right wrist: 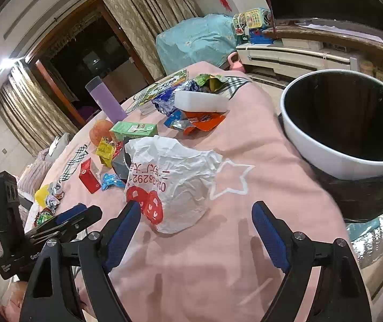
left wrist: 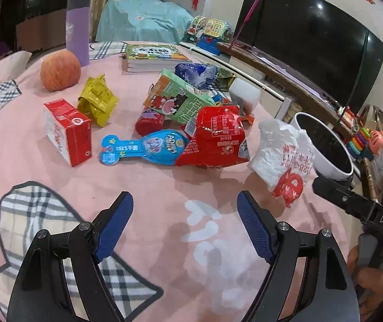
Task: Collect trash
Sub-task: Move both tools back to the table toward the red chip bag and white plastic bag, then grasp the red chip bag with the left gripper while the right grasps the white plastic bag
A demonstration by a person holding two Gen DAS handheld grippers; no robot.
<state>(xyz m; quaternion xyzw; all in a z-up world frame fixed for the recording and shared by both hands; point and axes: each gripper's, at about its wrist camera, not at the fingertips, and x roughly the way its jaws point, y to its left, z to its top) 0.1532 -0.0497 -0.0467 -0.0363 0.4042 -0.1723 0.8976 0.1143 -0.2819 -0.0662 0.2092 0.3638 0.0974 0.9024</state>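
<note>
- Crumpled white plastic bag (right wrist: 175, 185) with red print, lying near the pink tablecloth's (right wrist: 245, 255) edge, beside the white-rimmed bin (right wrist: 333, 158).
- Behind it: red snack pouch (left wrist: 215, 136), green carton (left wrist: 175, 99), blue wrapper (left wrist: 143, 147), apple (left wrist: 60, 70).
- Left gripper (left wrist: 184, 228) and right gripper (right wrist: 195, 236) spread wide, holding nothing.

Both cameras sit low over the table (left wrist: 164, 187), peering forward past their own fingers; both catch the white bag (left wrist: 280, 155) (right wrist: 175, 177) and bin (right wrist: 336, 147) close by.
</note>
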